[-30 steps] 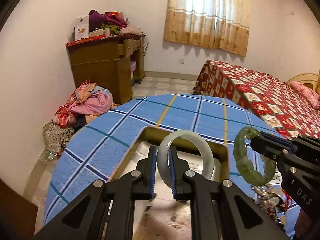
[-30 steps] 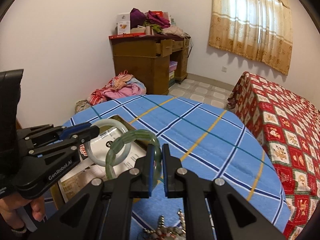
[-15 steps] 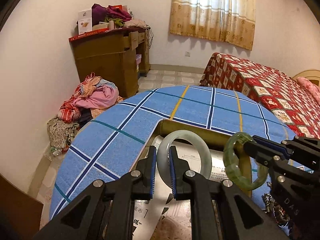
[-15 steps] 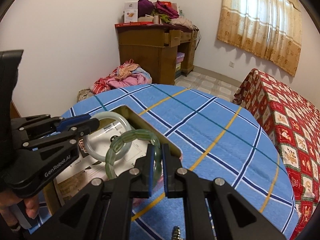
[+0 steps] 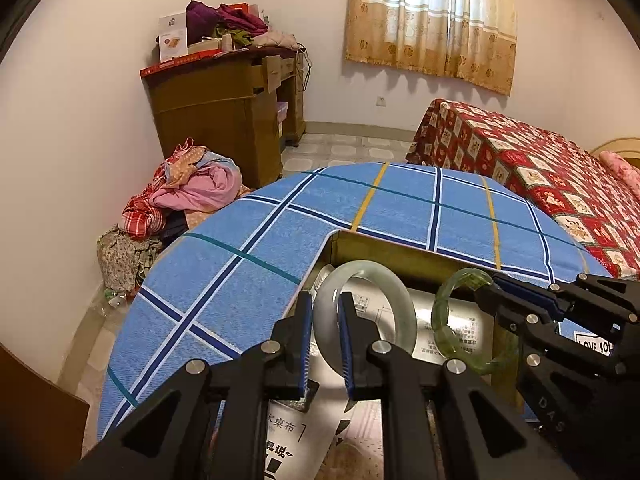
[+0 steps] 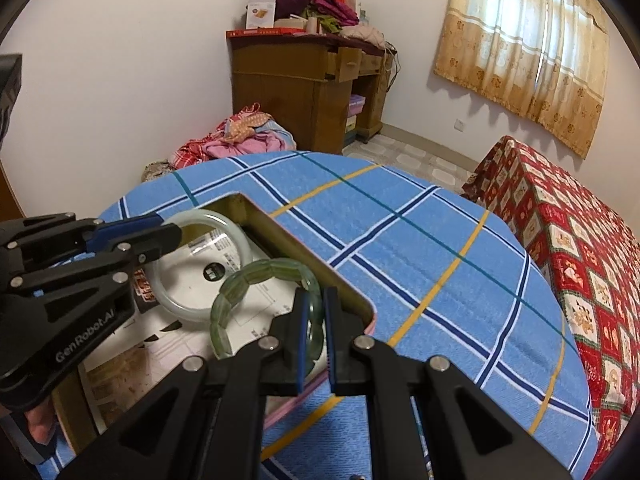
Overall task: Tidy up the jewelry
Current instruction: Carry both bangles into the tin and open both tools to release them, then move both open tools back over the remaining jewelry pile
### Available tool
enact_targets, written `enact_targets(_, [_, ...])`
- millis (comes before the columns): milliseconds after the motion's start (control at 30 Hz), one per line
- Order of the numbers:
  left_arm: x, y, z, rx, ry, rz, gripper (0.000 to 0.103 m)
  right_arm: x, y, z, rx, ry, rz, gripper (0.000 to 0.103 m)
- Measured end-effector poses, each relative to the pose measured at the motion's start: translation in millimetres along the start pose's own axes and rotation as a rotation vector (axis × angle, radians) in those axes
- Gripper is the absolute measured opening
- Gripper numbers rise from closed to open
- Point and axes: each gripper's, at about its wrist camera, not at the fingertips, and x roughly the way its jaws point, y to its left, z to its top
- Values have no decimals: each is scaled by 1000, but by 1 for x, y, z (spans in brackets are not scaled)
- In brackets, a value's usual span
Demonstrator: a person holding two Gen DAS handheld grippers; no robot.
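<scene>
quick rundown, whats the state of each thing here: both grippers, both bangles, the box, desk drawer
left gripper: shut on pale bangle
right gripper: shut on green bangle
pale bangle: held upright over the box
green bangle: held over the box
box: open, papers inside
desk drawer: pulled partly out

Your bench point(image 5: 248, 280) is round and covered by a blue cloth point(image 6: 420, 248) checked with navy, white, yellow and teal lines. On the cloth near your edge sits an open shallow box point(image 6: 304, 240) with brownish walls, lined with printed paper sheets point(image 5: 452, 320). The far half of the cloth is bare.
</scene>
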Motion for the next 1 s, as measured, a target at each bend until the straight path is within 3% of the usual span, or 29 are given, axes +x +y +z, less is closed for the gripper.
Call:
enact_targets(567, [-6,1,6,-9,-34,3,16,3,0,-1,16,2,-5,17])
enact_targets(600, [-7,1,4,-12,-33,3,18,2,0,-1,18,0,-4,20])
enact_targets(633, [-7,2,5,-15,-35,7,28,1,0,0,22,-5,0,24])
enact_targets(667, [-8,3,5,-19,-38,14,44,-1,-1,0,28,-12,4,34])
enact_targets(733, [-13,3,5,-23,-66,32,66,-7,-1,1,35,-24,0,38])
enact_targets(1000, [-27,-5,5,-23,-103,25,68,-30,-15,-9,63,-32,18,38])
